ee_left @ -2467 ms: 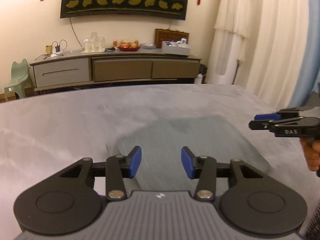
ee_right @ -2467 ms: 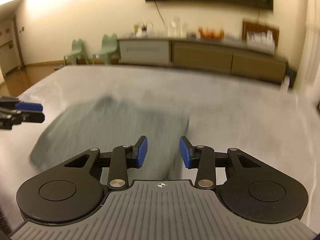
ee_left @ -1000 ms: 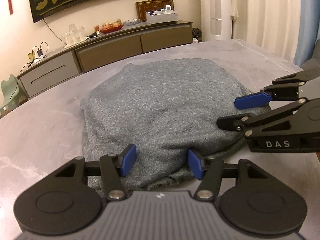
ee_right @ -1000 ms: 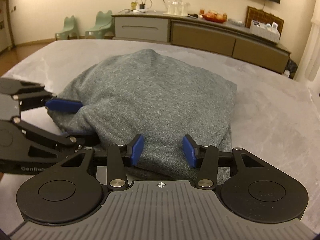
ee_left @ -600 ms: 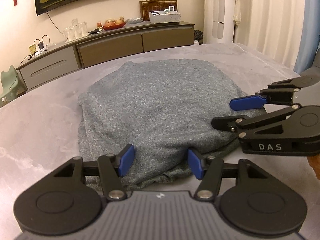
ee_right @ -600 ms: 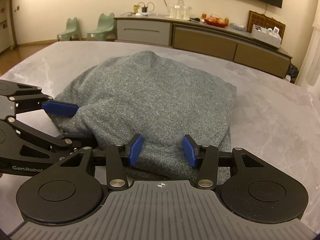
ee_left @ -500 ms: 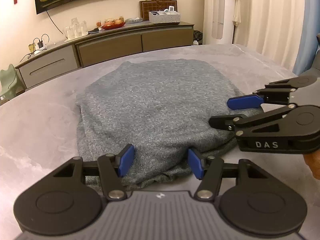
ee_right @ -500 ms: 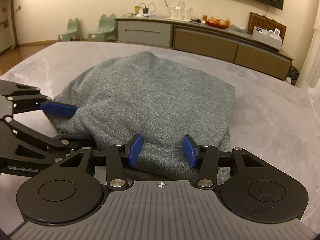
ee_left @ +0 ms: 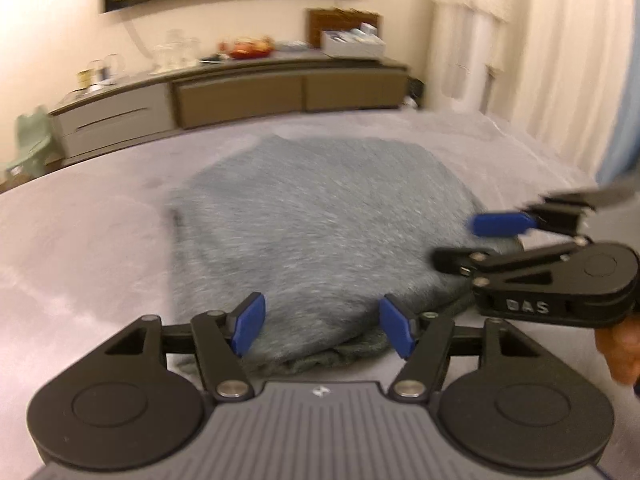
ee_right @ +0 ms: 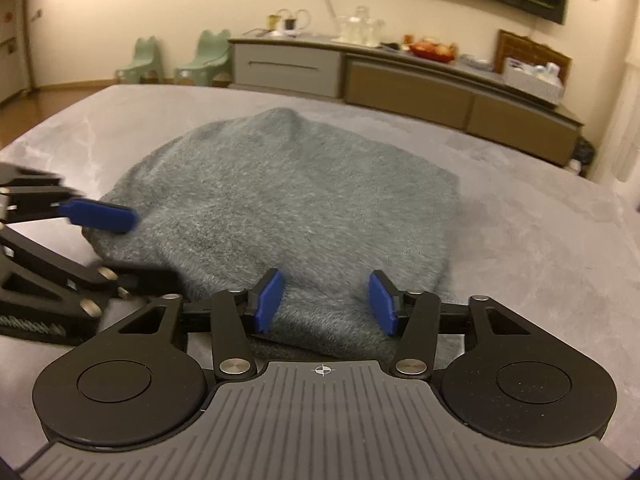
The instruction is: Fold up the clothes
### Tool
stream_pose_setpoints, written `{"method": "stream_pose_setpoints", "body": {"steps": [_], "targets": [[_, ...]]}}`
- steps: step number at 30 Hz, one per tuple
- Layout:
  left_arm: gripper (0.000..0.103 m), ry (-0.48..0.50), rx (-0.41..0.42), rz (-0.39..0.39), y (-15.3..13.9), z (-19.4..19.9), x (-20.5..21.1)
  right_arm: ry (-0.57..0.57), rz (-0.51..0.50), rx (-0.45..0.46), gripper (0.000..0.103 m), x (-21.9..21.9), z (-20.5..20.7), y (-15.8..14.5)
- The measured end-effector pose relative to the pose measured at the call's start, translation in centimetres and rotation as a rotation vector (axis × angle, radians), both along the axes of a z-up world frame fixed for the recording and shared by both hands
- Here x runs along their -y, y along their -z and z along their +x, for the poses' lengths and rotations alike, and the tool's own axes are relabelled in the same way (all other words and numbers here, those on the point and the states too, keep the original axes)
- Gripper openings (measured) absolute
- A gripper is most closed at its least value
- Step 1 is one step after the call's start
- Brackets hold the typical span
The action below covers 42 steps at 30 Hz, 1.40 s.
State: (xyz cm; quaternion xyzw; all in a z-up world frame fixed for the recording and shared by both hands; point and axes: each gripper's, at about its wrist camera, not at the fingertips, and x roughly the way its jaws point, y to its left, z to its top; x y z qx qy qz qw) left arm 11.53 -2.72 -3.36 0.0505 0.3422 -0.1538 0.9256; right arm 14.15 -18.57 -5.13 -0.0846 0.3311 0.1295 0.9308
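Sweater lies folded on grey table; we keep L gripper & R gripper wide apart, 2 claws gripping nothing (both at near edge).

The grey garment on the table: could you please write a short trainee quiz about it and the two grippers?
1. True or false: the left gripper is shut on the garment.
2. Which is open? A) the left gripper only B) the right gripper only C) both
3. Fill in: the garment lies on a grey ____.

Key: 1 false, it is open with nothing clamped; 2 C; 3 table.
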Motion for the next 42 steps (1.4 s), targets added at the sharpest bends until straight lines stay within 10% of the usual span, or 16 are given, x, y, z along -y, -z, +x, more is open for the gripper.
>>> {"method": "stream_pose_setpoints", "body": {"steps": [3, 5, 9, 30, 35, 42], "targets": [[0.103, -0.049, 0.081, -0.037, -2.7, -2.9, -1.5, 0.036, 0.012, 0.036, 0.081, 0.0, -3.2, -2.0], [0.103, -0.060, 0.106, -0.085, -4.3, -4.4, -2.4, 0.039, 0.023, 0.065, 0.098, -0.1, -5.7, -3.3], [0.103, -0.136, 0.030, -0.232, -4.5, -6.1, -4.3, 0.051, 0.051, 0.092, 0.100, -0.2, -9.7, -4.7], [0.103, -0.062, 0.105, -0.133, -3.1, -9.0, -1.3, 0.133, 0.034, 0.043, 0.101, -0.2, -13.8, -3.0], [0.103, -0.048, 0.039, -0.256, -2.3, -8.4, -2.2, 0.130, 0.020, 0.053, 0.101, -0.2, -13.8, -2.9], [0.103, -0.093, 0.088, -0.160, -2.6, -8.8, -1.1, 0.123, 0.025, 0.055, 0.101, 0.0, -13.9, -3.1]]}}
